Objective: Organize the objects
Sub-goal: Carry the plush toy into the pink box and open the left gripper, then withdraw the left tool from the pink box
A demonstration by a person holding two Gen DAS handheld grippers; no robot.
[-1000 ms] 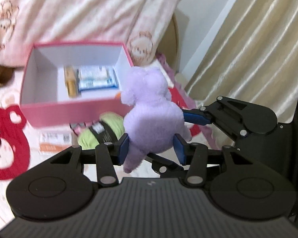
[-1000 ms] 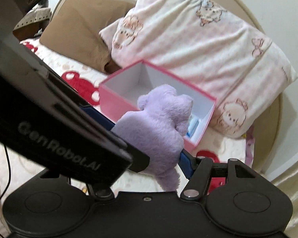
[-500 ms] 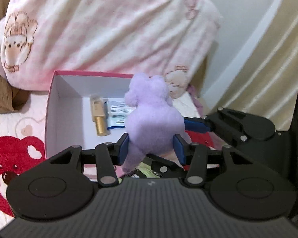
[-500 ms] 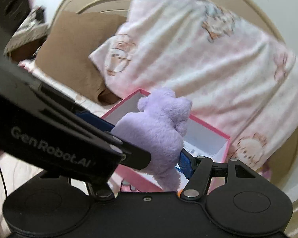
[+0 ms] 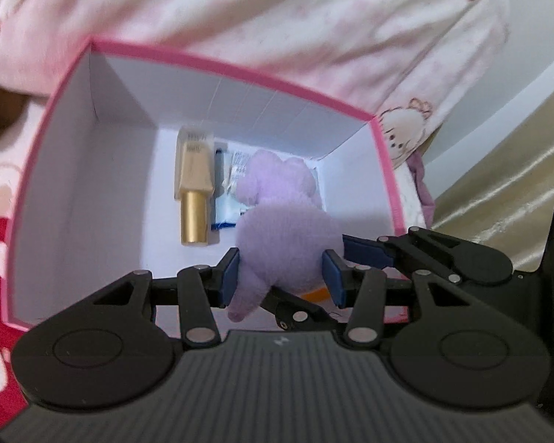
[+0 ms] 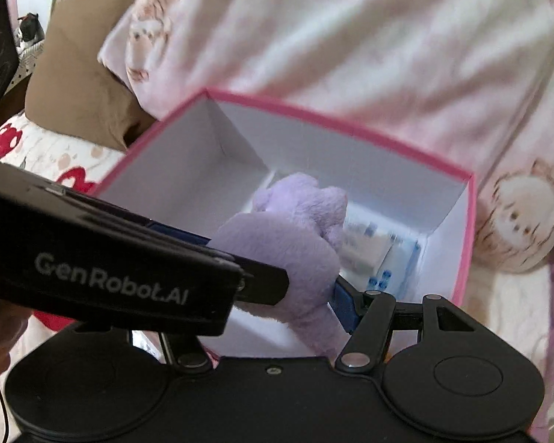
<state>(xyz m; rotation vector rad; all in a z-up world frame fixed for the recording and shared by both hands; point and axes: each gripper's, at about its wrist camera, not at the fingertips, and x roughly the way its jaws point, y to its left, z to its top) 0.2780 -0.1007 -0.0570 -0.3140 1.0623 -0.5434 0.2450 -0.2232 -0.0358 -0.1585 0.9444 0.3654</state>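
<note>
At frame centre both the left gripper point(image 5: 280, 277) and right gripper point(image 6: 306, 288) pinch the purple plush toy point(image 5: 282, 229) over the open pink box point(image 5: 236, 70), above a gold bottle point(image 5: 194, 199) and blue-white packet point(image 6: 395, 258), pink pillow point(image 5: 295, 14) behind.

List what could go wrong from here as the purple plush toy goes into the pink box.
1. Both the left hand-held gripper and right hand-held gripper clamp the purple plush toy; uneven release could let one drag it sideways.
2. The toy hangs over the blue-and-white packets and beside the gold bottle, so it may land on them.
3. The right gripper's fingers sit close to the pink box wall and might nudge it.
</note>
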